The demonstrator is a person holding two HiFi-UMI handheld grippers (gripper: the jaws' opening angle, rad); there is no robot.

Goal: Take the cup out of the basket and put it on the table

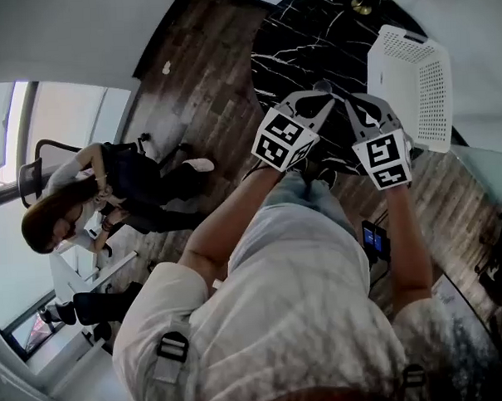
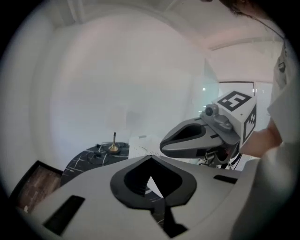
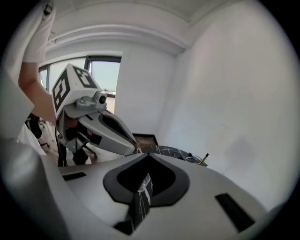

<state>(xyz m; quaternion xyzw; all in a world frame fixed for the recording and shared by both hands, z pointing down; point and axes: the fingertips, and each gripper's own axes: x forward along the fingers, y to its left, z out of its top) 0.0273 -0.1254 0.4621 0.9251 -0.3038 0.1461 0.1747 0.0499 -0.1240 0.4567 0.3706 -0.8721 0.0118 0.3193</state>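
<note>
The cup is not visible in any view. The white perforated plastic basket (image 1: 412, 80) sits at the right edge of the round black marble table with white veins (image 1: 298, 44), and none of the cameras looks into it.

From the head view, both tools hang over the near side of the table, close together and above its top. The left gripper (image 1: 319, 94) points toward the table's middle. The right gripper (image 1: 355, 106) is just beside it, nearer the basket.

Each gripper's own view gives the grip. The left gripper's fingers are pressed together at their tips with nothing between them, and the right gripper's fingers also meet tip to tip and are empty. Through the dark opening behind each pair only a sliver of veined marble shows.

The left gripper view looks across the table and catches a strip of the basket's dotted wall, with a small brass stand (image 2: 113, 147) at the table's far side. The right gripper view shows that brass piece and the table's far rim but not the basket. Each view has the other gripper beside it.

Only the head view takes in the room around the table. It shows the dark wooden plank floor (image 1: 200, 90) and, well to the table's left, a seated person in dark clothes (image 1: 109, 193).
</note>
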